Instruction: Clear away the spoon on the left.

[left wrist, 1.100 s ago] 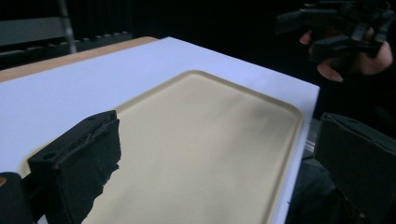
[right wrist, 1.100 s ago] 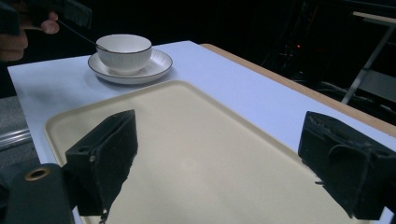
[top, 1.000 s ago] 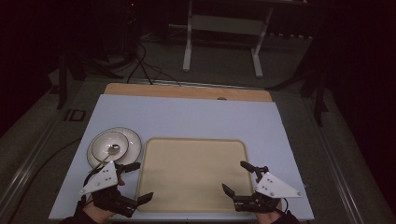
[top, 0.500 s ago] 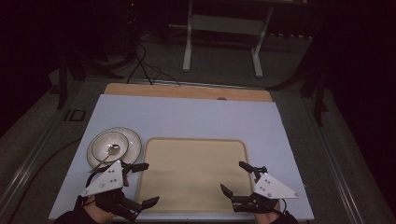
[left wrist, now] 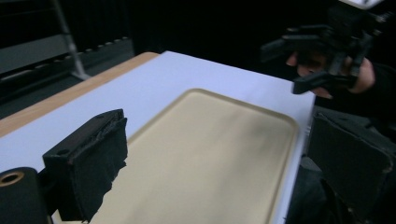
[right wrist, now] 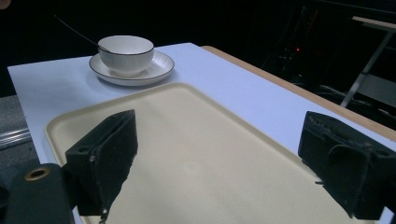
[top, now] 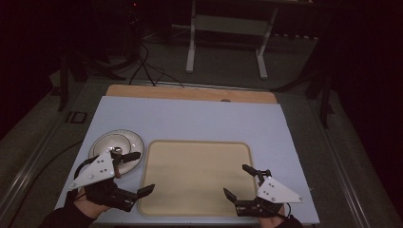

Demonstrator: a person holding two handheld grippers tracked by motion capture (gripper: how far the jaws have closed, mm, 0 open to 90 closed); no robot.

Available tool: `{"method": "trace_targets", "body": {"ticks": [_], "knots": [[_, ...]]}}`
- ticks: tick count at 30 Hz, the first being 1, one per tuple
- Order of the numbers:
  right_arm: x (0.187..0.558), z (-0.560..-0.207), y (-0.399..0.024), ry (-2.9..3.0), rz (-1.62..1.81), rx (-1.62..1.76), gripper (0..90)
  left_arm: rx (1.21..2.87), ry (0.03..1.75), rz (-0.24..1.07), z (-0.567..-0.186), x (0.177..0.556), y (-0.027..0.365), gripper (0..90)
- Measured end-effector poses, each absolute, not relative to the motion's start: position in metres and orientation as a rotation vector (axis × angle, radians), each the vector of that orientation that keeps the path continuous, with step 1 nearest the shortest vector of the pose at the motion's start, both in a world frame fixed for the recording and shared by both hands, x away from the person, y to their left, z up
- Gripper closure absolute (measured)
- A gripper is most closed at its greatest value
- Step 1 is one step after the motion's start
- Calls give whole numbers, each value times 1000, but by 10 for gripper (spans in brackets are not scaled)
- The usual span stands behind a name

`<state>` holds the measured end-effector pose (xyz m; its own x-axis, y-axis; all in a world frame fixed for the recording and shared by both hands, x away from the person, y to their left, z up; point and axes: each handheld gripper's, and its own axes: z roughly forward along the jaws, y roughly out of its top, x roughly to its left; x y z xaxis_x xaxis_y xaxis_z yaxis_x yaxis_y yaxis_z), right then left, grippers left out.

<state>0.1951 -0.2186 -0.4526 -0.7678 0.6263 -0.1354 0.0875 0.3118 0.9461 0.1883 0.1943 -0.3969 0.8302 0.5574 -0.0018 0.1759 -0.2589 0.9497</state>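
Two grippers, jaws spread, nothing held | left gripper (top: 135, 173) at tray (top: 195, 180) left edge, right gripper (top: 240, 180) at its right | bowl (right wrist: 126, 53) on saucer (right wrist: 159, 70), just left of tray, nearest the left gripper, likely its reach.

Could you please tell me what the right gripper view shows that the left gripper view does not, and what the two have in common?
Right gripper view alone: a white bowl standing on a saucer at the far corner of the table, with a thin handle rising from the bowl.

Left gripper view alone: the right gripper, open, held in a hand beyond the tray's far end.

Both: the bare beige tray on the pale blue table, with each camera's own black fingers spread wide and holding nothing.
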Motion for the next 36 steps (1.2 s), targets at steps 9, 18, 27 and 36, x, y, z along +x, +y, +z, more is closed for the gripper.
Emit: {"method": "trace_targets", "body": {"ticks": [9, 18, 27, 36], "knots": [[195, -453, -218, 2104, 1461, 629, 120, 1785, 712, 537, -385, 191, 217, 110], [196, -453, -217, 2105, 1460, 626, 121, 1730, 933, 657, -392, 193, 241, 162], [196, -454, -217, 2112, 1456, 631, 121, 1701, 1114, 692, -410, 196, 256, 204], [196, -455, -216, 2118, 1451, 630, 121, 1688, 1263, 697, -425, 190, 268, 231]]}}
